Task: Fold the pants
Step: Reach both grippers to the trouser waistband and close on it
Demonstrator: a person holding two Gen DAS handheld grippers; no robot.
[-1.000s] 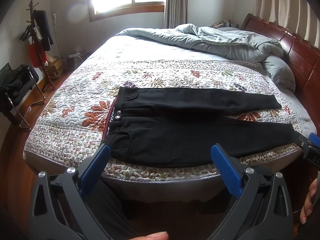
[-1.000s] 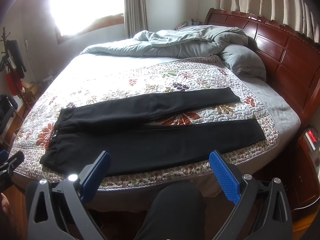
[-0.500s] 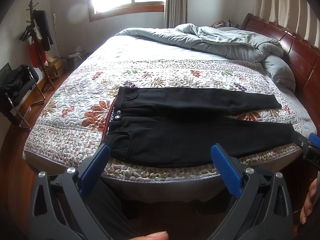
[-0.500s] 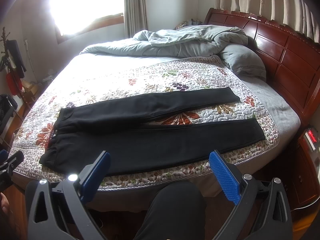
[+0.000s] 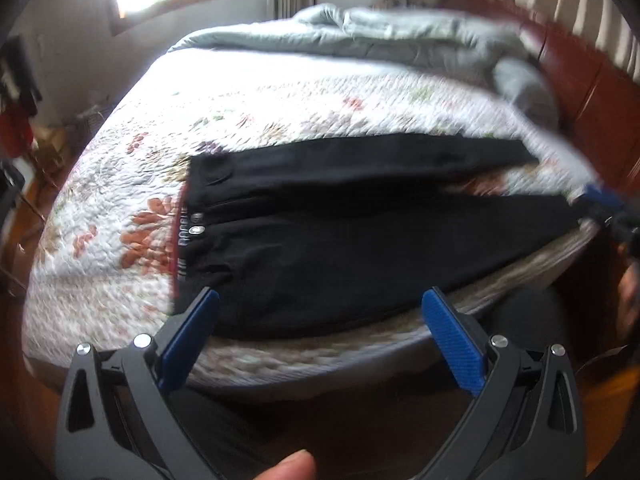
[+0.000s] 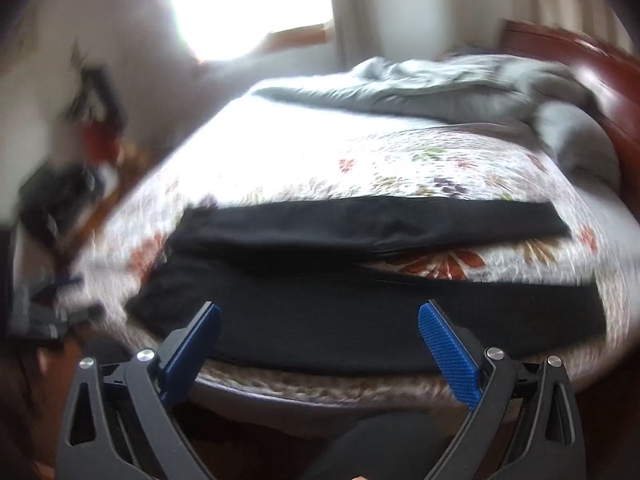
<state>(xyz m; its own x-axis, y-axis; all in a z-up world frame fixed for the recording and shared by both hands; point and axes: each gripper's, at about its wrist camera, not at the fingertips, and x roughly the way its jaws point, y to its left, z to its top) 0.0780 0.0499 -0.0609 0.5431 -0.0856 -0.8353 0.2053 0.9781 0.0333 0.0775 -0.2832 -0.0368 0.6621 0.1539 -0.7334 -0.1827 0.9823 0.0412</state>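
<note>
The black pants (image 5: 360, 240) lie flat on the floral quilt (image 5: 120, 272) near the bed's front edge, waistband toward 9 o'clock, both legs running toward 3 o'clock and slightly parted; the left gripper (image 5: 320, 308) hovers at 6 o'clock before the waist end, its blue fingers (image 5: 188, 336) spread wide and released, holding nothing; the right gripper (image 6: 320, 320) hovers likewise, fingers (image 6: 448, 356) spread, empty; a rumpled grey duvet (image 6: 420, 84) lies at 12 o'clock; both views are blurred.
</note>
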